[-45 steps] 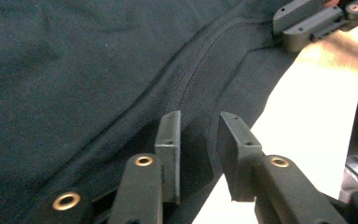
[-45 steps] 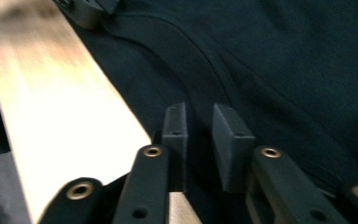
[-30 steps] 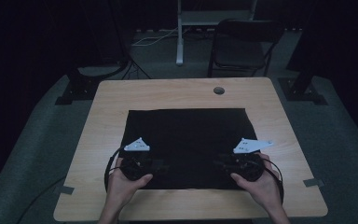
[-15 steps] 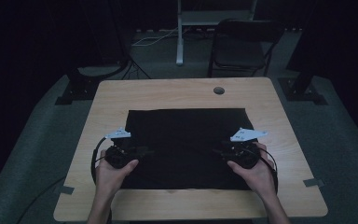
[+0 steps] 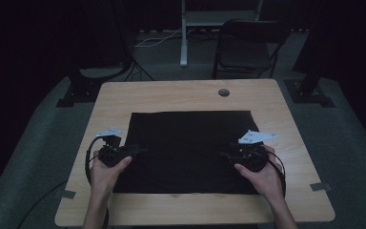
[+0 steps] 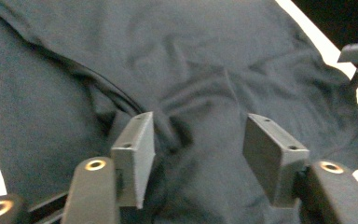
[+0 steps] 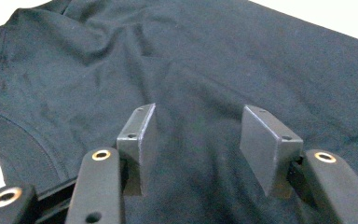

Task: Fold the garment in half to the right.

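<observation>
A dim room, a folding chair [image 5: 248,45] up at twelve o'clock beyond the far edge, and a pale wooden table [image 5: 186,95] carrying a black T-shirt [image 5: 190,143] spread flat across its middle. The person's left gripper [image 5: 133,151] sits at the garment's nine o'clock edge, the right gripper [image 5: 225,155] toward its four o'clock side, both pointed inward over the cloth. Both sets of jaws have just been opening, and they stand apart now: in the left gripper view the pads straddle a bunched fold of fabric without pinching it, and in the right gripper view the pads hang over smooth cloth with nothing clamped between them. So the shirt lies free on the table, held by neither tool. Here is the danger as it looks from this position: the left side is rumpled, with a seam ridge running toward ten o'clock, and a close there could well catch two layers or only the ridge, dragging the panel crooked. On the right the fabric is so flat that the pads may slide off and grab nothing. And if one hand pulls before the other bites, the shirt could skew toward the table's six o'clock edge.
</observation>
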`<state>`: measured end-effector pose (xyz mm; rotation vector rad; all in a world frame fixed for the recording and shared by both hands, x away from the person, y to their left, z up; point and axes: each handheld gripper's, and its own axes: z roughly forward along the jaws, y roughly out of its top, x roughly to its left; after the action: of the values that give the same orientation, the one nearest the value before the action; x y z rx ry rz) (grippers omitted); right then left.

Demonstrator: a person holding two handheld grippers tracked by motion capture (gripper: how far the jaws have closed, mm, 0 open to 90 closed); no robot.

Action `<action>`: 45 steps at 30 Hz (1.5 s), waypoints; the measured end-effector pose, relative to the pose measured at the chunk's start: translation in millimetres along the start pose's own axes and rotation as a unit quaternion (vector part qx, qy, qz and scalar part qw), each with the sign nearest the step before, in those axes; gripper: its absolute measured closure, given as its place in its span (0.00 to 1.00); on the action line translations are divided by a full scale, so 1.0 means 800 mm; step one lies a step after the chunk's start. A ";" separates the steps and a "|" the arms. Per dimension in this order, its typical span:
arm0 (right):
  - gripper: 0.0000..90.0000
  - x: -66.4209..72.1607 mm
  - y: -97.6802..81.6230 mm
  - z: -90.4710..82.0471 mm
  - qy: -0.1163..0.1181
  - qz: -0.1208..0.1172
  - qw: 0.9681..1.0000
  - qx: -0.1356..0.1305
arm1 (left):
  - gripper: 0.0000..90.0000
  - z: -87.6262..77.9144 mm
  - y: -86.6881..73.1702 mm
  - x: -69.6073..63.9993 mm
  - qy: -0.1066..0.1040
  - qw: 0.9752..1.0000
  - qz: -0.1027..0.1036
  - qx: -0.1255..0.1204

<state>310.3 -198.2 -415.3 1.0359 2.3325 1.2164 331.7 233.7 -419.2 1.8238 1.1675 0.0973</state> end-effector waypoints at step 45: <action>0.48 0.003 -0.003 0.005 0.008 -0.003 1.000 0.005 | 0.41 0.042 -0.002 0.064 -0.018 0.992 -0.122 0.001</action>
<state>310.0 -195.1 -419.6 1.0258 2.3535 1.2165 375.3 250.0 -459.0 1.6641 1.3564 -0.0775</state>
